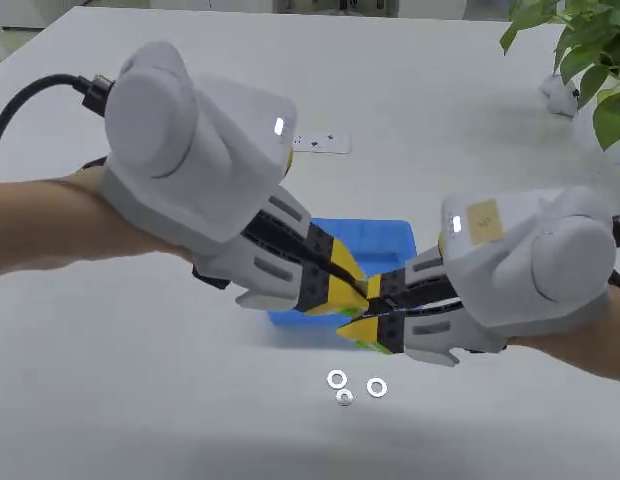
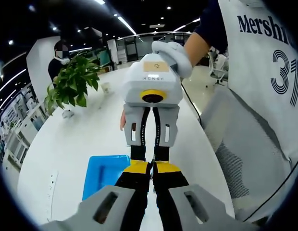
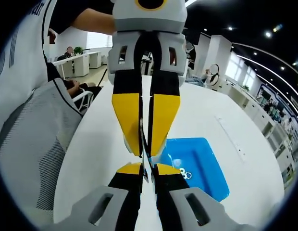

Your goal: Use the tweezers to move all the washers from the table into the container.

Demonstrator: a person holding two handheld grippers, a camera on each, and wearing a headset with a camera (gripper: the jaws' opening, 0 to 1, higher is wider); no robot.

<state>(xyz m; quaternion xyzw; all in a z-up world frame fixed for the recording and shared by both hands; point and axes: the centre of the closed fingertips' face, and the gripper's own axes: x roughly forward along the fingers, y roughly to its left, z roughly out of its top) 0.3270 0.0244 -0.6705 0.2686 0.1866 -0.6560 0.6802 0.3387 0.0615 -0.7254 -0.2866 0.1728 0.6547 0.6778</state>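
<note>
Head view: three small flat silver washers (image 1: 336,379) lie clustered on the white bench (image 1: 140,400), just beside the blue plastic container (image 1: 387,238); above it, left gripper (image 2: 150,169) and right gripper (image 3: 148,172) meet tip to tip, both pairs of fingers pinching slim metal tweezers (image 3: 144,156); likely a regrip; next, lower the tips onto one washer.

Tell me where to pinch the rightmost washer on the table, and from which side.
I'd pinch the rightmost washer across its ring, one tweezers tip in the hole, one outside its right edge, coming down from above. It lies flat on the table, and the other two washers sit to its left.
</note>
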